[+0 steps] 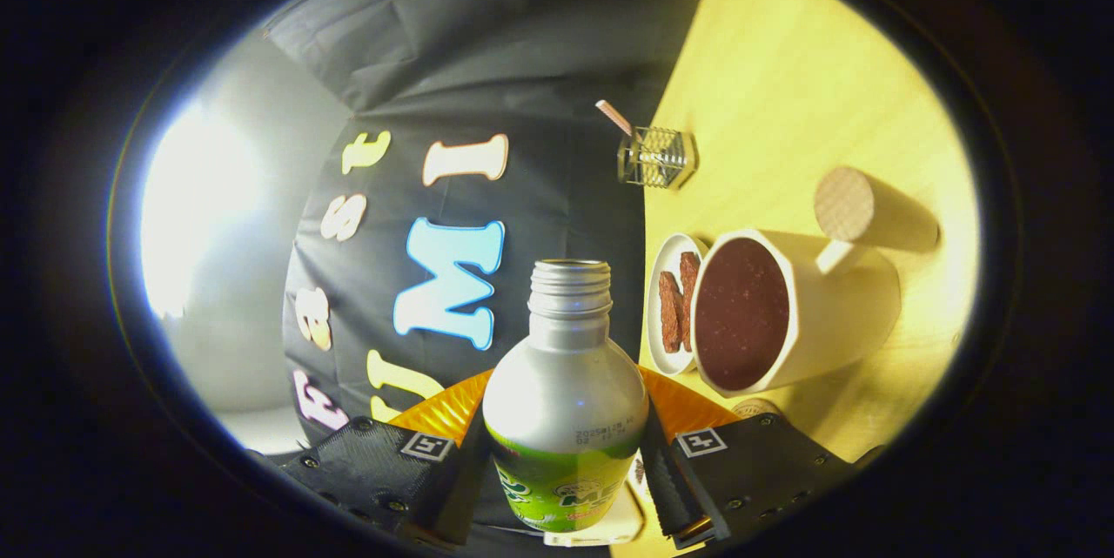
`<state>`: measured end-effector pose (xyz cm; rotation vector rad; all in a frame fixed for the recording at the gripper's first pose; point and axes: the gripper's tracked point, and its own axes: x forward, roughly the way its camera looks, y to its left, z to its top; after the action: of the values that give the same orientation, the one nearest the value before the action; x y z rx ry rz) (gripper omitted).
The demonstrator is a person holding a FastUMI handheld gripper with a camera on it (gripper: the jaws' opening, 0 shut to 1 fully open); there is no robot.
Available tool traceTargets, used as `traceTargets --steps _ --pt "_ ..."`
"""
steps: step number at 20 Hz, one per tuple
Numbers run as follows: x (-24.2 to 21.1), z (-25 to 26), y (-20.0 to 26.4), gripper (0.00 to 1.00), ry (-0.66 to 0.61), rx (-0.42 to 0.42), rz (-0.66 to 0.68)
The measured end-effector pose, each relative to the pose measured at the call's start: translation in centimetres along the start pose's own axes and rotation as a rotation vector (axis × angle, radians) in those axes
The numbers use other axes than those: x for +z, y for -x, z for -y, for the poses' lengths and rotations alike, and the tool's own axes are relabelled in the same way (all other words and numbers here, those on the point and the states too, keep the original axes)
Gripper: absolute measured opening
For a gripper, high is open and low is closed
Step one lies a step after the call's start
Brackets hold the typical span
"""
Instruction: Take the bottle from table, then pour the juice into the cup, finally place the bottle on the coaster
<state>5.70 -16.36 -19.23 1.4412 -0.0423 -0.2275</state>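
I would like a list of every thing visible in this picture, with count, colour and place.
bottle: one, silver with green label, cap off, between the fingers.
cup: one, white with a round-ended handle, filled with dark red-brown juice, on the table just beside the bottle.
small dish: one, white, holding brown strips, next to the cup.
wire holder: one, metal, beyond the dish.
table: one, yellow wood.
hand-held gripper: one, both fingers pressing the bottle.

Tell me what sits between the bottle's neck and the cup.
In the gripper view, a small white dish of brown strips lies between the bottle, clamped in the claw, and the cup.
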Motion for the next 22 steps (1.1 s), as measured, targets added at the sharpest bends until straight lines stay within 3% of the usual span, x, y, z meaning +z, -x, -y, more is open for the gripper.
traceTargets --steps 9,22 --pt "0.6 -3.4 0.4 0.78 0.369 0.052 0.030" --pt "-2.8 -6.3 0.9 0.78 0.985 0.015 0.035"
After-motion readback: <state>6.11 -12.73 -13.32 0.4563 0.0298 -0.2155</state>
